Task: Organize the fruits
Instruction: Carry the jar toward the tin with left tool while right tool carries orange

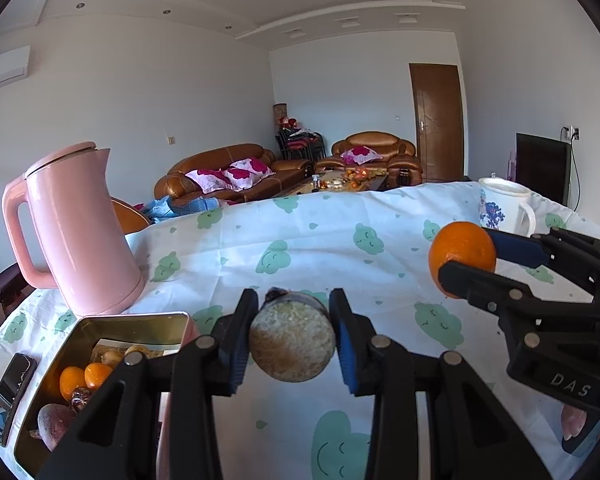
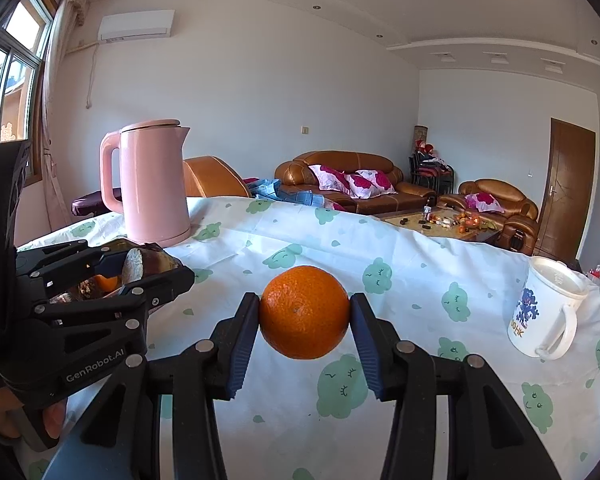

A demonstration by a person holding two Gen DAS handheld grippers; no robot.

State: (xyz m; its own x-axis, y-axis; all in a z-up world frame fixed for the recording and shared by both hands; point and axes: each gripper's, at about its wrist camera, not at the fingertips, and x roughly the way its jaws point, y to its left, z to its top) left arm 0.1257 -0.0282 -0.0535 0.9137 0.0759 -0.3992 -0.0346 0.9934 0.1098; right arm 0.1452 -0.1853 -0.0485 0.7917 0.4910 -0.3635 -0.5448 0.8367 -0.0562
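i am carrying two fruits at once, so i judge the step in hand to be the transfer into the tin. the left gripper is clenching a round, pale brownish fruit, its blue pads pressing on both flanks, and the fruit is hanging clear of the bench just ahead of the fingers. the right gripper is clamping an orange the same way, held off the cloth between its pads.

the open tin is lying low and to the left of the left gripper, close in, with two small oranges and a dark reddish fruit already inside. seen from the right gripper, that tin is off to the left, mostly hidden behind the left gripper's body.

the next move, as i judge it, is calling for the left gripper to swing left and dip over the tin's rim before letting go, aiming for the bare part of the tin floor. the right gripper is going to need to wait or come round, since both cannot fit over the tin together. the pink kettle is standing just beyond the tin, so the swing needs to keep low and short.

the brown fruit is looking rough and speckled, with a dark nub on top. the orange is looking bright, dimpled, firm and unbruised.
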